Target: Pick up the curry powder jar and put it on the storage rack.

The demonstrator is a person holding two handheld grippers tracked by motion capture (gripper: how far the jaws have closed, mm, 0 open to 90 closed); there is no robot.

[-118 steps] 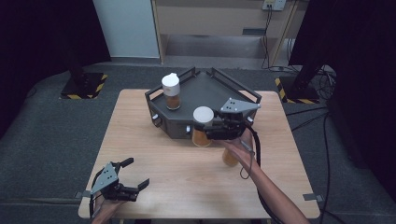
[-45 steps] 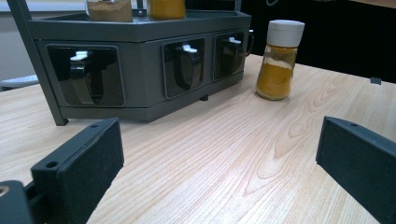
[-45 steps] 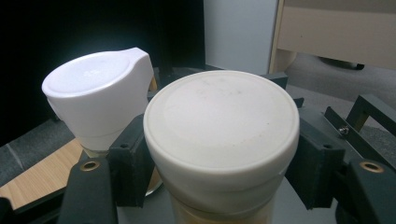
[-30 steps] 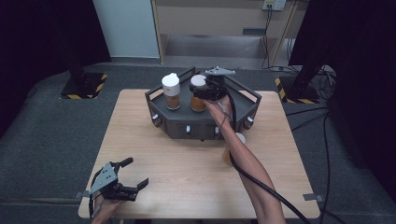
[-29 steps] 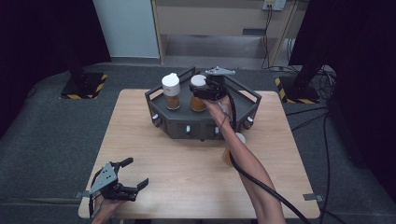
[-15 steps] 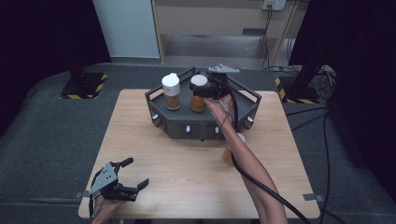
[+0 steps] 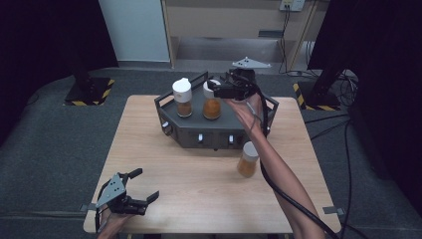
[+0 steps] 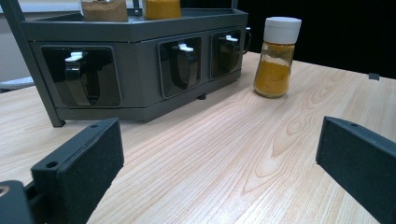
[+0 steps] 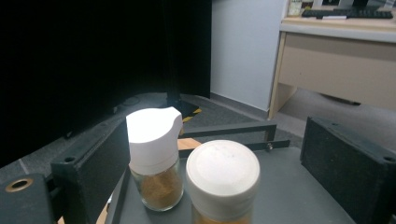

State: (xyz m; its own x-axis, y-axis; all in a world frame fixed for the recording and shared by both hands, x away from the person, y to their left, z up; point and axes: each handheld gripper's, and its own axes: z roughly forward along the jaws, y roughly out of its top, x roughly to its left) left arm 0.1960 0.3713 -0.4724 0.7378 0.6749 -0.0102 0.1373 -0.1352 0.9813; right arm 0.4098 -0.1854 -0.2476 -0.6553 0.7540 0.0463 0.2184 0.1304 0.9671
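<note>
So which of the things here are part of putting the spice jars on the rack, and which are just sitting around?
In play:
- grey rack
- round-lidded jar on top of it, between the open right gripper jaws
- jar on the table
- brown spice jar on the rack

Idle:
- left gripper, open, near the table's front corner
- desk behind

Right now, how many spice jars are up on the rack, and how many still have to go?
Two jars stand on the grey rack: the brown-spice jar and the orange-spice jar. The right tongs are open around the orange one's white lid, so it looks set down. One yellow-spice jar waits on the table. The left tongs rest open and empty.
</note>
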